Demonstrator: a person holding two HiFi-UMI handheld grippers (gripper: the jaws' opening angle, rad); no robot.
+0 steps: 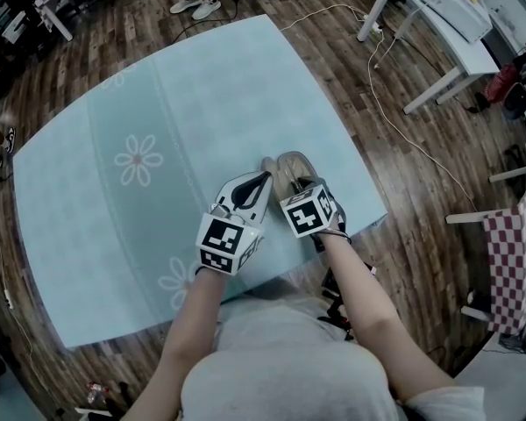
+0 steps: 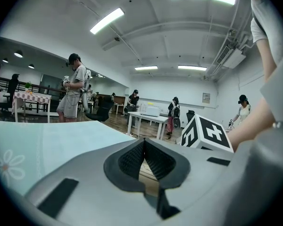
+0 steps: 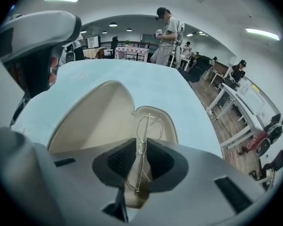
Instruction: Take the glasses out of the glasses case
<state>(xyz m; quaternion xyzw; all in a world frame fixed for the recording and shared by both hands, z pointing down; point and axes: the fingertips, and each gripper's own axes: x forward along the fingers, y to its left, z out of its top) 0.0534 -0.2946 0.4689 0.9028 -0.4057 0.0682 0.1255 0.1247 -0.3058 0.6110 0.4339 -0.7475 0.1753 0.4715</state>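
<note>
A beige glasses case [image 1: 291, 166] lies open near the front right edge of the light blue table [image 1: 158, 103]. In the right gripper view its lid [image 3: 94, 117] stands up on the left and its tray [image 3: 166, 126] lies behind my jaws. Thin wire-framed glasses [image 3: 148, 126] stand on edge over the tray, and my right gripper [image 3: 140, 158] is shut on their frame. My left gripper [image 1: 261, 179] sits just left of the case, shut on a beige edge of the case [image 2: 148, 178]. The right gripper [image 1: 300, 185] is close beside it.
Both grippers work close to the table's front right edge. White desks [image 1: 447, 16] stand on the wood floor at the far right, with a cable [image 1: 394, 121] trailing between them. A checkered cloth [image 1: 513, 261] is at the right. People [image 2: 74, 86] stand in the room behind.
</note>
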